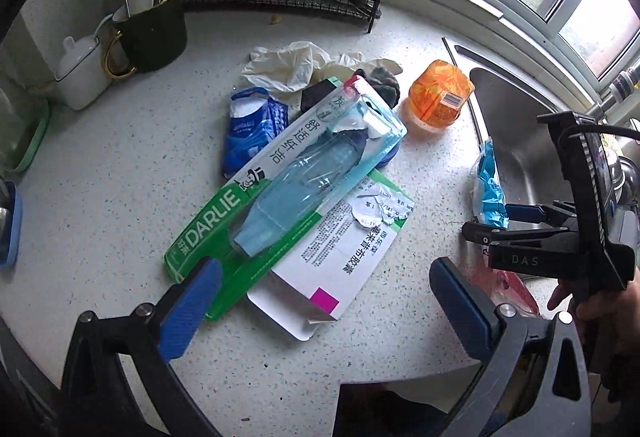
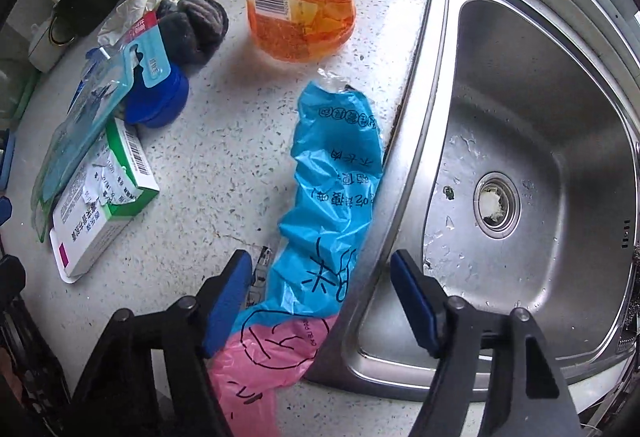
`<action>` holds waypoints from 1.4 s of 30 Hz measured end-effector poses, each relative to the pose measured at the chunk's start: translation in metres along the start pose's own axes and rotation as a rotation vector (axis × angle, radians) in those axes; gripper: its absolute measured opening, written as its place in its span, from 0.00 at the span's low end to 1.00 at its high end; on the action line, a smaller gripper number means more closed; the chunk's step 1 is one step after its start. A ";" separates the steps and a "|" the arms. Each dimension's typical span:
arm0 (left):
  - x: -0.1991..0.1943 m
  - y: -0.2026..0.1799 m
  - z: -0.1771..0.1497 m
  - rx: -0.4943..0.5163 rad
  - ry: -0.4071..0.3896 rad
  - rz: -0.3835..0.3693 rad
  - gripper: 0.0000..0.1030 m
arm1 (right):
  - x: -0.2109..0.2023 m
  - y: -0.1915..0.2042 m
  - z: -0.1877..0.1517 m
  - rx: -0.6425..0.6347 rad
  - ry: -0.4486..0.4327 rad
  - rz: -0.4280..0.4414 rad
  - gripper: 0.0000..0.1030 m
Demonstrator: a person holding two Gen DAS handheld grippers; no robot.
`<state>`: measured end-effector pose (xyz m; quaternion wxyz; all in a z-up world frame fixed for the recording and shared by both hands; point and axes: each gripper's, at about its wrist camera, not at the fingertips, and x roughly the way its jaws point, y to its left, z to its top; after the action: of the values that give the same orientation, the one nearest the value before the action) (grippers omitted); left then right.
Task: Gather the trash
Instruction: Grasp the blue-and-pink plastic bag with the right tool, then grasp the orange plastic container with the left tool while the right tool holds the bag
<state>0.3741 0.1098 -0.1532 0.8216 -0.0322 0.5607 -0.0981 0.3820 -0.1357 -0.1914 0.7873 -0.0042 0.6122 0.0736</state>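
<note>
both grippers, left gripper and right gripper, gape empty near the "darlie" toothbrush pack.

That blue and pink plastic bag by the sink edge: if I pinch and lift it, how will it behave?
The blue and pink plastic bag looks thin and crumpled, so it will probably hang limp and weigh little. Its glossy film may slip between the pads. Part of it drapes against the sink rim, so it might drag there.

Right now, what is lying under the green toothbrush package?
Under the toothbrush package lies a white medicine box with a torn flap. A blue cap sits under its far end. Anything else beneath it is covered, so I cannot tell.
</note>
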 end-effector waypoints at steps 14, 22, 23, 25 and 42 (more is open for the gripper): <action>-0.011 -0.011 0.013 0.064 0.000 -0.021 1.00 | -0.019 -0.016 -0.010 0.016 -0.013 0.036 0.17; -0.004 -0.055 0.060 0.156 0.000 -0.086 1.00 | -0.053 -0.028 -0.017 0.077 -0.097 0.102 0.17; 0.000 -0.060 0.068 0.162 0.001 -0.093 1.00 | -0.056 -0.029 -0.017 0.089 -0.105 0.105 0.17; 0.009 -0.073 0.085 0.196 0.015 -0.115 1.00 | -0.064 -0.032 -0.018 0.109 -0.117 0.117 0.17; 0.104 -0.146 0.166 0.508 0.119 -0.129 1.00 | -0.082 -0.059 -0.030 0.274 -0.152 0.119 0.17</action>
<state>0.5469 -0.0627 -0.1632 0.7609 0.1452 0.5622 -0.2895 0.3405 -0.2065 -0.1245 0.8187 0.1451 0.5544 0.0362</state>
